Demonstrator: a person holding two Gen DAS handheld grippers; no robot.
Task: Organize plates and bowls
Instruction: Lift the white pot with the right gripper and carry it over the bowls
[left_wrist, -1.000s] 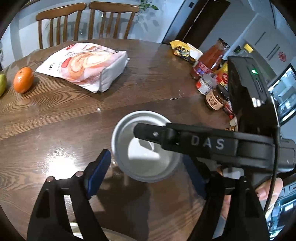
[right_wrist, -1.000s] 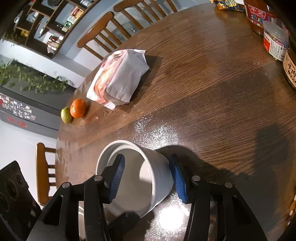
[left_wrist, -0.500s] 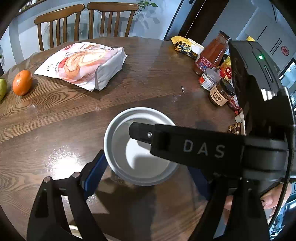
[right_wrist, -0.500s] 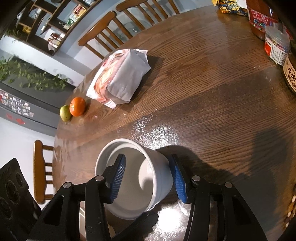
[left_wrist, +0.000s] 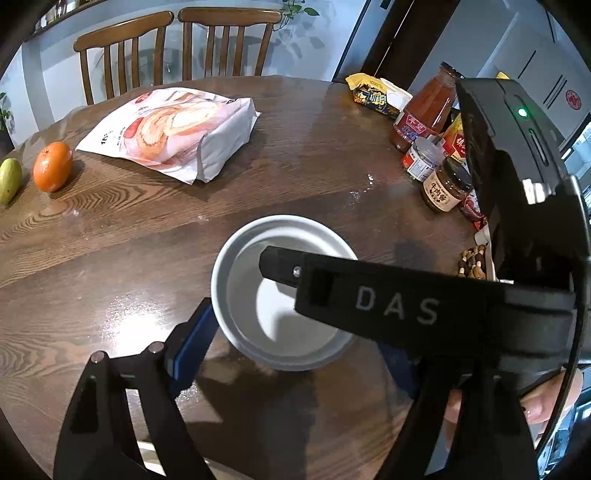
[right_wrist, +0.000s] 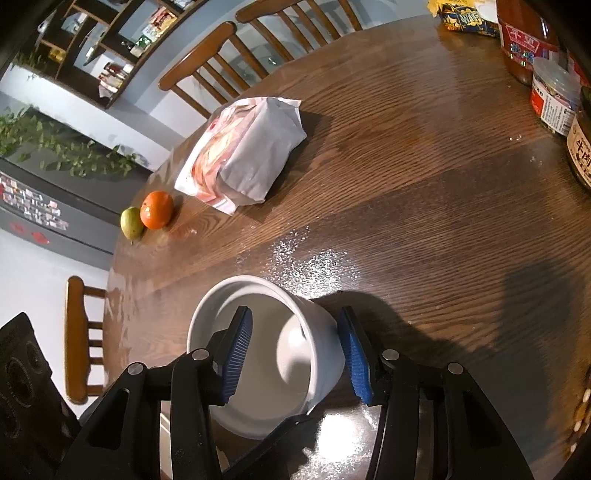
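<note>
A white straight-sided bowl (left_wrist: 255, 258) (right_wrist: 321, 354) stands on the round wooden table (left_wrist: 110, 258). My right gripper (right_wrist: 295, 350) straddles the bowl's right wall. Its left blue pad (right_wrist: 236, 354) is inside the bowl with a gap to the wall, and its right pad sits against the outside, so it is open. In the left wrist view its black finger (left_wrist: 369, 299) crosses over the bowl. My left gripper (left_wrist: 295, 347) is open around the bowl's near side. Its left pad (left_wrist: 192, 339) is at the bowl's left edge and its right pad is mostly hidden.
Behind the bowl lie a bread bag (left_wrist: 173, 129), an orange (left_wrist: 51, 166) and a green fruit (left_wrist: 9, 181). Jars and a sauce bottle (left_wrist: 424, 122), a snack packet (left_wrist: 369, 96) and a tray of nuts (left_wrist: 476, 258) crowd the right. Wooden chairs (left_wrist: 184, 44) stand at the far edge.
In the left wrist view the bowl now looks slightly larger and lies closer to my left pad. The right wrist view is almost unchanged.
</note>
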